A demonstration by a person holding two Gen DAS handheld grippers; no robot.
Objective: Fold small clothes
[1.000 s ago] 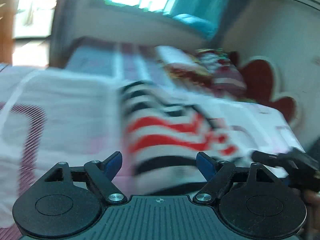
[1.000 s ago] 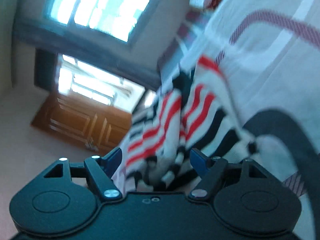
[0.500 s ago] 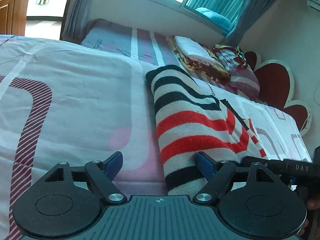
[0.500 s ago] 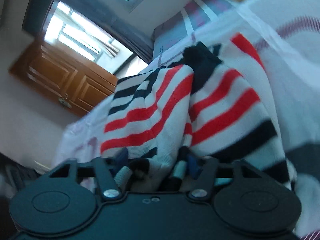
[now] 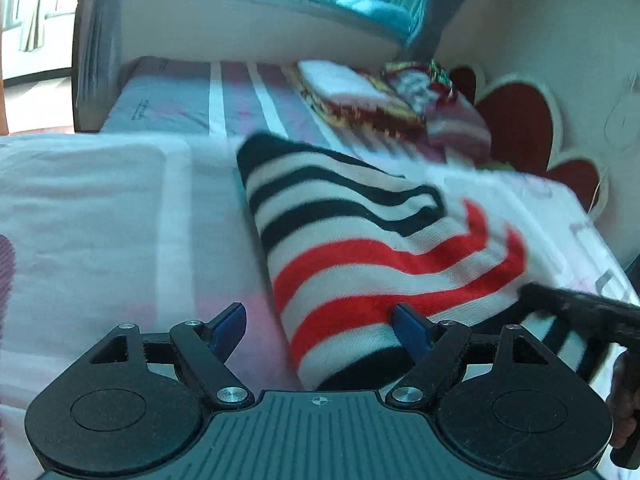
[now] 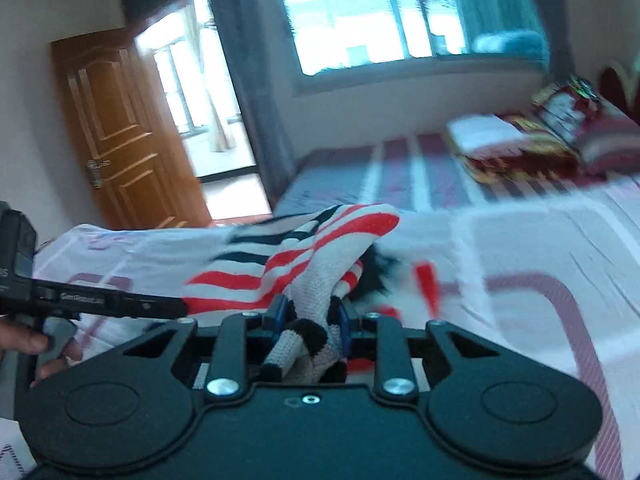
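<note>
A small knit sweater (image 5: 360,248) with white, black and red stripes lies on the bed, folded lengthwise. My left gripper (image 5: 320,328) is open, its blue fingertips either side of the sweater's near end, holding nothing. My right gripper (image 6: 310,314) is shut on a bunched edge of the sweater (image 6: 304,256) and holds it lifted off the sheet. The right gripper's body shows at the right edge of the left wrist view (image 5: 580,312). The left gripper's body shows at the left of the right wrist view (image 6: 100,304).
The bed has a white and pink sheet (image 5: 100,220) with maroon striped lines. Folded blankets and pillows (image 5: 380,100) are stacked at the far end by a red heart-shaped headboard (image 5: 520,128). A wooden door (image 6: 120,132) and a window (image 6: 360,20) are beyond the bed.
My right gripper has closed on the sweater's edge and lifted it, turning upright. My left gripper has stayed open by the sweater's near end.
</note>
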